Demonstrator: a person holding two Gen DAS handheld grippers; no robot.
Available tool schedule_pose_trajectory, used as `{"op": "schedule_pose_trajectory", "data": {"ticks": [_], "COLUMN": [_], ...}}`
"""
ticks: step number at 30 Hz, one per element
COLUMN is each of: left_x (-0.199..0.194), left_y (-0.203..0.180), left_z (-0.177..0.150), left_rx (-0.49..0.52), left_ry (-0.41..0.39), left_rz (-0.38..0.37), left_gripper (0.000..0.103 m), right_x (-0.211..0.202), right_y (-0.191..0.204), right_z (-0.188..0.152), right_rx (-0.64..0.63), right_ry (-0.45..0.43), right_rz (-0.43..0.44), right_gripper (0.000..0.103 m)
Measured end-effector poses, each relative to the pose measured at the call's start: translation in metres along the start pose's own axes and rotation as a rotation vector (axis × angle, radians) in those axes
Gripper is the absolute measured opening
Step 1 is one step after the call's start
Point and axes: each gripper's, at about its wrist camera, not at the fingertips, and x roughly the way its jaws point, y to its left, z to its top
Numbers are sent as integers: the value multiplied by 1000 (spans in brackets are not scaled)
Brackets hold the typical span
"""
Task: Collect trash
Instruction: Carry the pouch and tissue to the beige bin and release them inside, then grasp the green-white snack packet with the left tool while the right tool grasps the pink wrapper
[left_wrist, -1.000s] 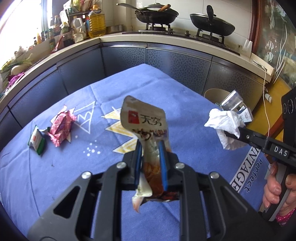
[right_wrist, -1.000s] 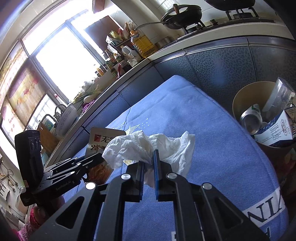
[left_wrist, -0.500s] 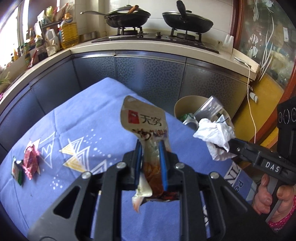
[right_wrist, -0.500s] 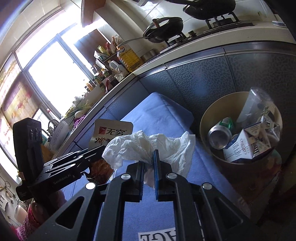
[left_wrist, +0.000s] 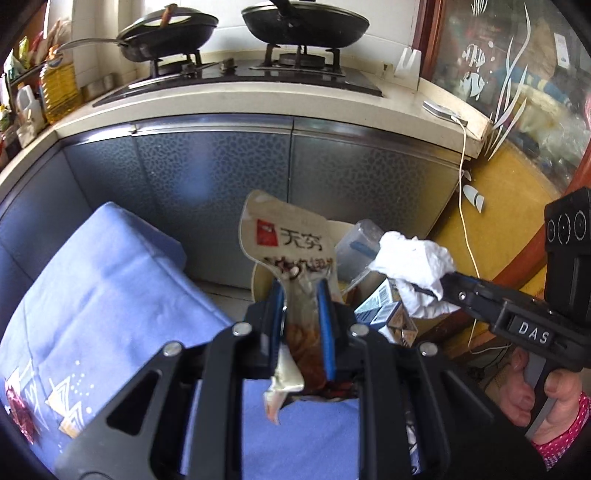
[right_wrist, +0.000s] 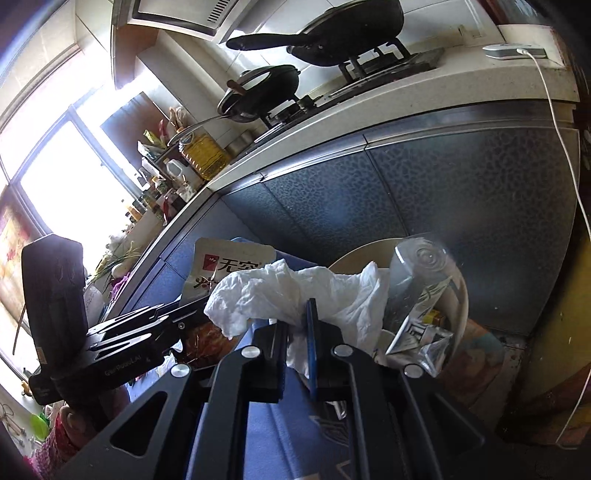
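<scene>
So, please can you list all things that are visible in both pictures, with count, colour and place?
snack pouch: 1, beige with red logo, in left gripper
tissue: 1, white, in right gripper
bin: 1, beige, on floor beside table, holds cartons and clear plastic
tablecloth: 1, blue, on table
pans: 2, black, on stove
oil bottle: 1, yellow, on counter
phone: 1, white, counter end, cable attached
hand: 1, holds right gripper's handle

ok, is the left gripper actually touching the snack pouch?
Touching. In the left wrist view the left gripper has its blue pads pressed against both sides of the snack pouch, which stands upright between them.
</scene>
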Motion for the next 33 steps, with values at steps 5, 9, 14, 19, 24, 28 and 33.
{"op": "schedule_pose_trajectory", "data": {"ticks": [5, 9, 14, 19, 24, 28, 33], "left_x": [39, 62, 75, 76, 70, 63, 53], "left_y": [-11, -20, -22, -20, -10, -3, 2], "left_z": [14, 16, 12, 9, 8, 6, 3], "left_rx": [-2, 19, 26, 23, -13, -25, -32], "left_ry": [64, 106, 139, 133, 114, 106, 94], "left_rz": [-62, -79, -82, -85, -78, -68, -59], "left_gripper": [17, 18, 56, 56, 56, 56, 56], "right_x": [13, 25, 31, 31, 30, 25, 19], "right_y": [-21, -30, -38, -38, -33, -29, -26], "right_z": [13, 17, 12, 8, 8, 10, 10], "right_rx": [15, 13, 22, 11, -4, 3, 22], "right_ry": [40, 89, 111, 86, 68, 44, 26], "right_rz": [-32, -68, -92, -123, -116, -103, -93], "right_gripper": [9, 10, 14, 32, 45, 45, 45]}}
